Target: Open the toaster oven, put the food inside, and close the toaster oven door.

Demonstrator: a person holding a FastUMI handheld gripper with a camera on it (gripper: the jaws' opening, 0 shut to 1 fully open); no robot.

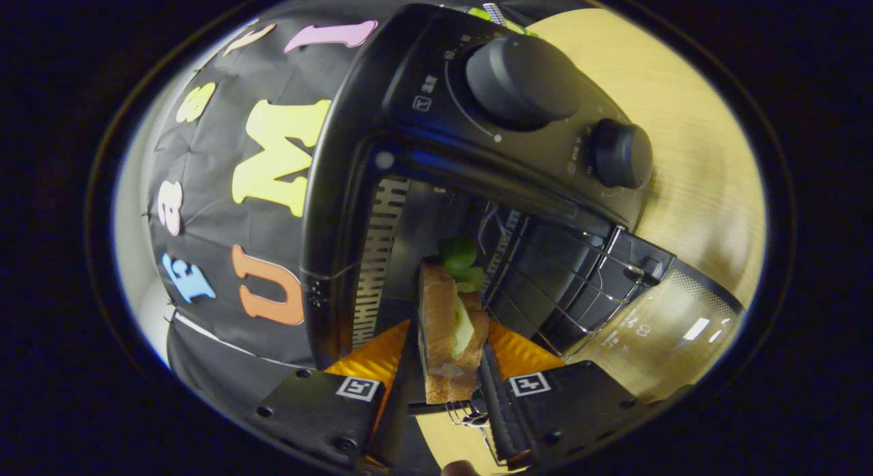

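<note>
Gripper view: my hand-held gripper [450, 367] is clamped on the sandwich [450, 333], both fingers pressing its sides, at the mouth of the open toaster oven [354, 162]. I would carry it level onto the wire rack [566, 285] before letting go. The oven's cavity looks bare apart from that rack. The door [668, 326] hangs open over the counter [702, 169].

One toaster oven [354, 189], door [668, 326] open. Two control knobs: one large [522, 80], one small [620, 154]. One wire rack [566, 285] inside. One sandwich [450, 333], clamped between the two fingers [399, 387] of one gripper [447, 367]. One desk [696, 162].
</note>
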